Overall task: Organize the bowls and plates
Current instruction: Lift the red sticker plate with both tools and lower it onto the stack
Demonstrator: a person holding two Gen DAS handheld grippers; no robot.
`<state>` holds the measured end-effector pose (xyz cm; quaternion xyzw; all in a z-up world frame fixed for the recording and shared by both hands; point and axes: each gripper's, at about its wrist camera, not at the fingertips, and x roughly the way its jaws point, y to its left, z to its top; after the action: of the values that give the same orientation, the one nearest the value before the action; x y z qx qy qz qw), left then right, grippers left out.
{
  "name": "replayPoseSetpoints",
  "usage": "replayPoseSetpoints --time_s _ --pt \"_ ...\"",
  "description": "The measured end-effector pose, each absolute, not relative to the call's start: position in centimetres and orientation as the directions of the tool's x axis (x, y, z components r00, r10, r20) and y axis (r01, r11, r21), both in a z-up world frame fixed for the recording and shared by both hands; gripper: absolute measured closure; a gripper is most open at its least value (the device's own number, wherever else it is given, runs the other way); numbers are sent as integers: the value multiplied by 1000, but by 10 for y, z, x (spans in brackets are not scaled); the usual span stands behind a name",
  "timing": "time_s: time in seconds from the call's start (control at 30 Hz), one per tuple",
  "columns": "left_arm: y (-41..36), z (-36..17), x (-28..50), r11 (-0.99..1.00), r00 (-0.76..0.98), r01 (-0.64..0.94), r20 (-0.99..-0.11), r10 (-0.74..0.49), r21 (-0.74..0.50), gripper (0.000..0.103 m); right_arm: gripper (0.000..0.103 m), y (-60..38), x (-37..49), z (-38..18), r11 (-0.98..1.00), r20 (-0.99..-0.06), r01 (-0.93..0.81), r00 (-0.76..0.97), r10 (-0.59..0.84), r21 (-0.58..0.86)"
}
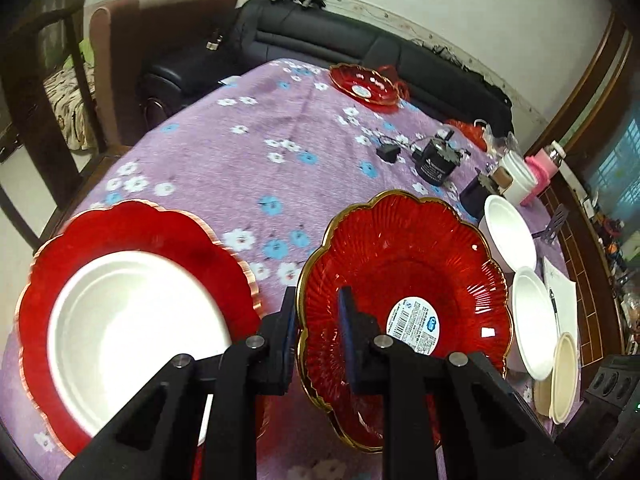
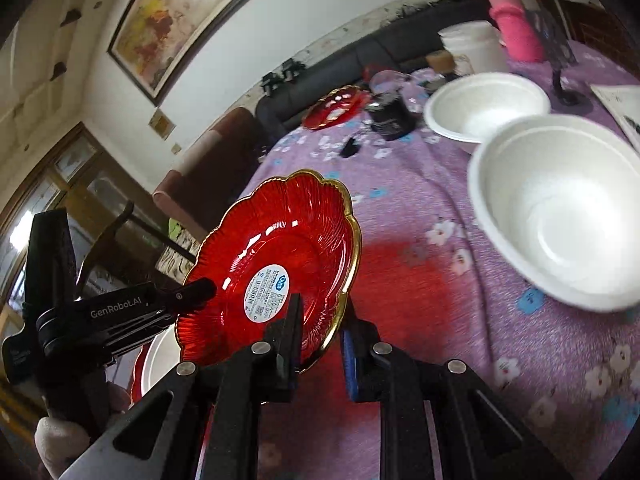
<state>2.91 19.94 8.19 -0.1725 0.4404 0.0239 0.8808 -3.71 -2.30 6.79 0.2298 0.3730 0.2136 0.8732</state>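
A red glass plate with a gold scalloped rim and a white label (image 1: 404, 280) (image 2: 280, 268) is held tilted above the purple tablecloth. My left gripper (image 1: 318, 320) is shut on its left rim. My right gripper (image 2: 320, 320) is shut on its near right rim. The left gripper also shows in the right wrist view (image 2: 192, 290) at the plate's left edge. A larger red plate (image 1: 168, 228) lies at the left with a white plate (image 1: 132, 328) on it. Two white bowls (image 1: 510, 232) (image 1: 534, 320) (image 2: 486, 106) (image 2: 560, 208) stand at the right.
Another red plate (image 1: 366, 86) (image 2: 336, 106) lies at the table's far side. A black can (image 1: 434, 162), a pink bottle (image 1: 540, 168) (image 2: 514, 26), white cups (image 2: 474, 46), a cream plate (image 1: 564, 376) and paper (image 1: 564, 292) crowd the right. A black sofa (image 1: 320, 40) and brown chair (image 1: 140, 60) stand beyond.
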Motion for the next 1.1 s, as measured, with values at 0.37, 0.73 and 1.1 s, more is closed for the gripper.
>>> replayPoseSetpoints --time_s 0.37,0.73,1.1 --pt "257 111 -38 909 698 -235 -711 -88 -343 85 84 35 -73 94 782 -544 -303 583 604 544" --pt "320 95 -70 857 706 -320 -705 -69 -404 85 84 100 -84 96 800 -599 -375 531 600 468" --pt "353 70 -61 823 678 -372 -732 -75 -429 84 84 134 -58 67 809 -676 -352 445 588 472"
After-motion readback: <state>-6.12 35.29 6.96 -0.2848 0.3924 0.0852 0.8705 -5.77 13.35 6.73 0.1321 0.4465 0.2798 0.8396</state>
